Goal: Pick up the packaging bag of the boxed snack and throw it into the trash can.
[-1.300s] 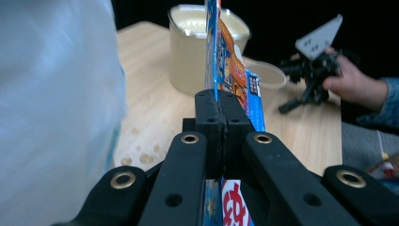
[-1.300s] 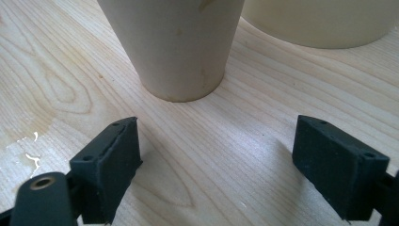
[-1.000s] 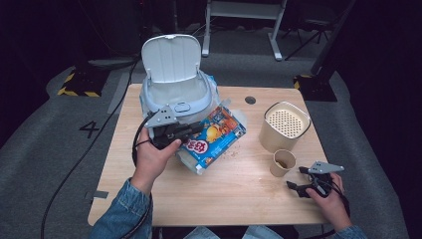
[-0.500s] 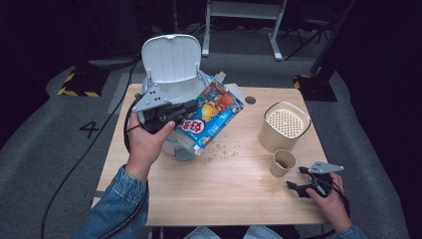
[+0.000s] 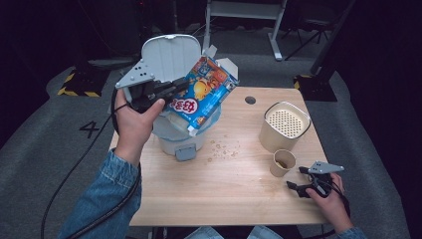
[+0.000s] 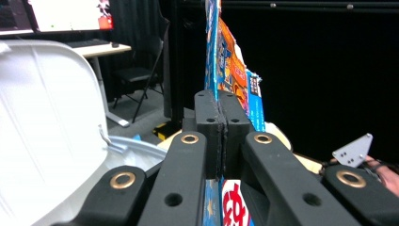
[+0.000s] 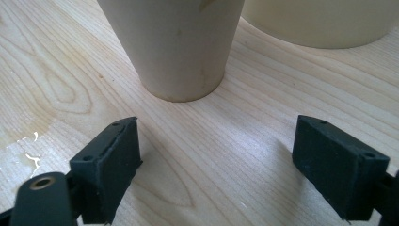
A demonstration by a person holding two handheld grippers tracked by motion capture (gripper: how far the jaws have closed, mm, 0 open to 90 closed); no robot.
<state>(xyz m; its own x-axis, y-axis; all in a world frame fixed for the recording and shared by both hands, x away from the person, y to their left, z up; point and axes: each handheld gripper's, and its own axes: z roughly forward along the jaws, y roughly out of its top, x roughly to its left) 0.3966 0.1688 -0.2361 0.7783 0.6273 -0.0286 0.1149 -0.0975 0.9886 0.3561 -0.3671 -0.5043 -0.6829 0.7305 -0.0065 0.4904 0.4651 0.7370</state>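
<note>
The left gripper is pinching the snack bag by one edge, its jaws pressed flat together on the foil, as the left gripper view shows with the bag standing up between them. It is holding the bag in the air, tilted, with its torn-open corner pointing down toward the bin. That looks like a pour: the grip on the closed end is letting the contents slide out into the bin below. The bin's lid is standing upright behind, keeping the mouth free. Crumbs are lying on the table just beside the bin, so some of the contents are probably missing the opening.

Further right, the canister with its perforated top and the small cup are standing close together, well apart from the bin. The right gripper is resting low near the table's right edge with its jaws spread wide and nothing between them. In the right gripper view the cup is just ahead of the two pads, seemingly waiting its turn.

Against the picture from a second ago, the bag is no longer lying across the table in front of the bin: it is now up in the air over it, and the left hand is higher and closer to the lid. The right gripper, cup and canister are sitting where they were.
</note>
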